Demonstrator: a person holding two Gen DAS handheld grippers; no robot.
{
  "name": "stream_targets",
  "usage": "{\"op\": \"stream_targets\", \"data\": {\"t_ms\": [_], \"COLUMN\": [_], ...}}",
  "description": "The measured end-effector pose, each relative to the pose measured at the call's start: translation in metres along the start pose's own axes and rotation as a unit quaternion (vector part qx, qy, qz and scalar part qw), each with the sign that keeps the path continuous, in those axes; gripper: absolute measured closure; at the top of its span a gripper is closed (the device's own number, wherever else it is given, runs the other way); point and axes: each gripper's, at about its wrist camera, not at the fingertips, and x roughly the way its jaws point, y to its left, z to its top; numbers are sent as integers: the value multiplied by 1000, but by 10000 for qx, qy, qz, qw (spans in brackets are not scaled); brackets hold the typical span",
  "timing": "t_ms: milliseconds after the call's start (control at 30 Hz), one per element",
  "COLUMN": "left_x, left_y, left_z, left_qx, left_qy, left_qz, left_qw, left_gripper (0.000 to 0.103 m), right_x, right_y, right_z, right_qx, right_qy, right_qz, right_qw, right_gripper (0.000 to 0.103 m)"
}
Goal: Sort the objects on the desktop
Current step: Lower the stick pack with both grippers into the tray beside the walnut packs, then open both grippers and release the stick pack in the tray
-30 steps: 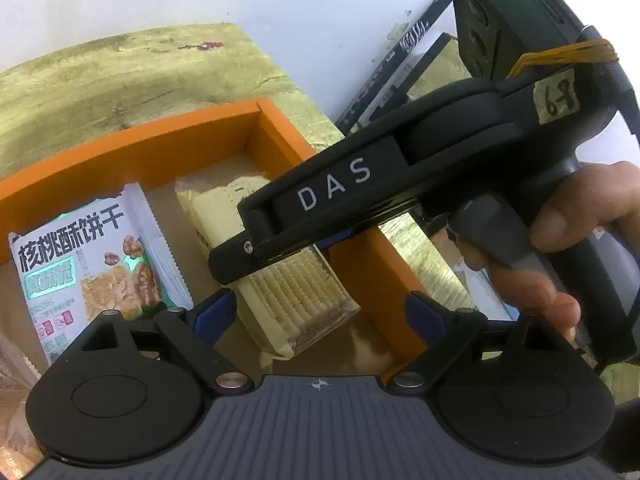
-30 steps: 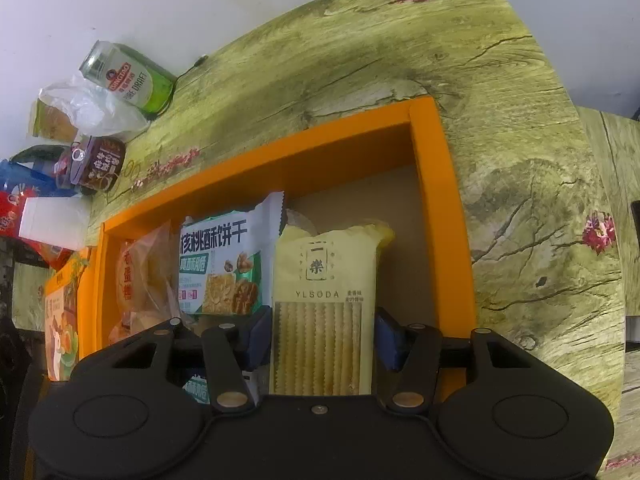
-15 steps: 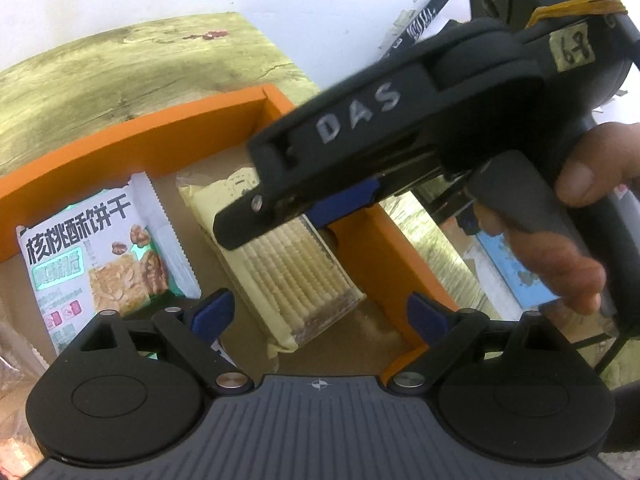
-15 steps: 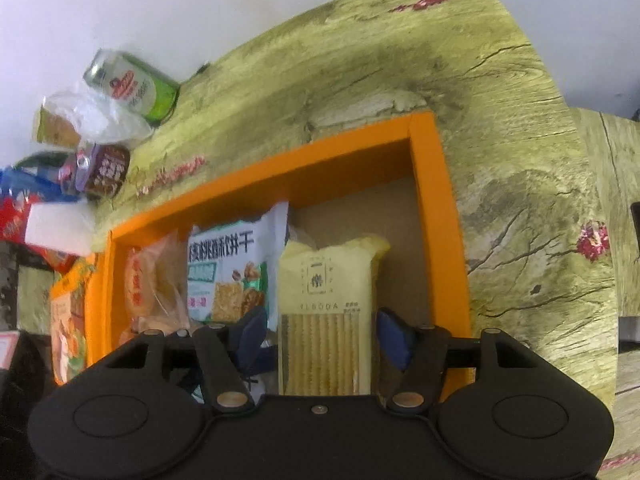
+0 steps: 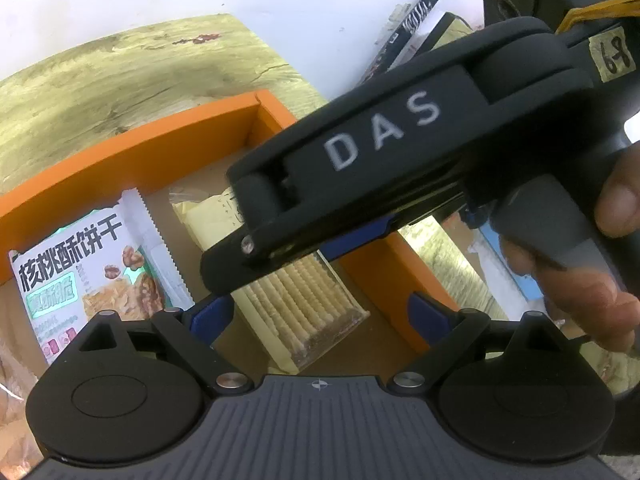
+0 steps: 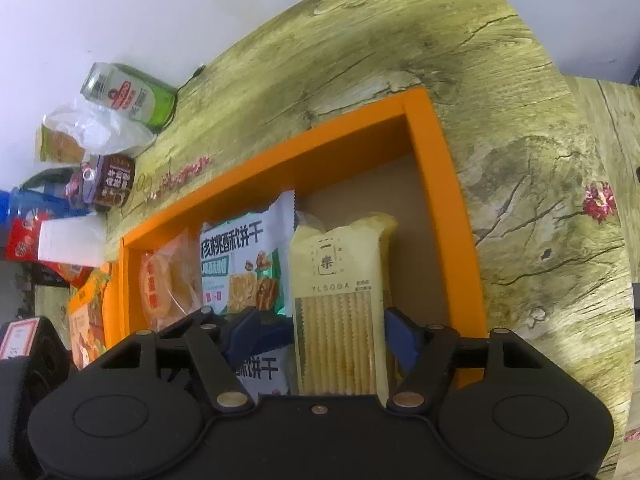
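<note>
A yellow soda-cracker pack [image 6: 340,300] lies in the right end of the orange box [image 6: 440,200], next to a white-and-green walnut biscuit pack [image 6: 240,264]. My right gripper [image 6: 322,332] hangs over the cracker pack with its jaws opening. The pack sits between the blue fingers, and the left finger stands clear of it. In the left wrist view, the right gripper's black housing [image 5: 380,140] crosses above the cracker pack [image 5: 296,296] and the box [image 5: 160,148]. My left gripper [image 5: 318,316] is open over the box floor, gripping nothing.
A clear bag of round yellow pastries [image 6: 164,284] fills the box's left part. Beyond the box stand a green can [image 6: 128,98], a crumpled plastic bag [image 6: 92,132], a brown cup [image 6: 114,180] and red and white packages. A person's hand [image 5: 592,280] holds the right gripper.
The right gripper's jaws have spread wider around the cracker pack, which now rests in the box. In the left wrist view the right gripper has drawn closer and higher.
</note>
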Motion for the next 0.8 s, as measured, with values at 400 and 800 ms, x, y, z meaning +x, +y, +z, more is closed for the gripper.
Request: {"op": "stream_targets", "data": {"t_ms": [400,800], "left_x": [3,7], "left_y": [-7,-13], "left_z": [4,8], "left_qx": [47,-4], "left_qy": [26,67], "left_qz": [-64,-161], "left_qw": [10000,9998], "left_gripper": [7,7], "right_x": [0,0], "right_y": [2,1], "right_z": [-2,-3], "right_qx": [16,73], "right_qy": [24,70], "right_qz": [-81,-139], "right_qw": [10000,9999], "right_gripper": [36,36]}}
